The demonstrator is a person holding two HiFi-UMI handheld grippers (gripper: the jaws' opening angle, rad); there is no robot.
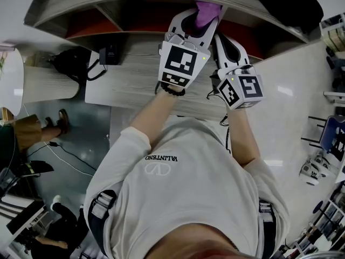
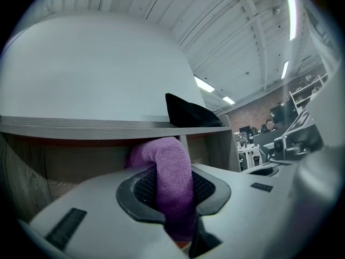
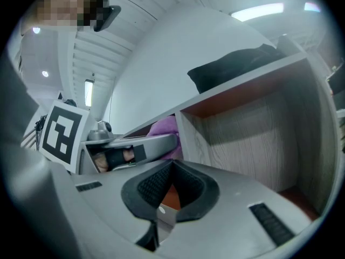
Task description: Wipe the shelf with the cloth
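- The left tongs are clamped on a purple terry cloth, which sticks up past their tips
- The cloth's free end sits at the mouth of the grey wood-grain shelf with an orange-red inside, just beside the upright divider
- The right tongs are closed together on nothing, close beside the left ones
- A black bundle lies on the shelf top

"VALENTINO", seen upside down, on the chest of the person's white T-shirt, beside a ringed V logo
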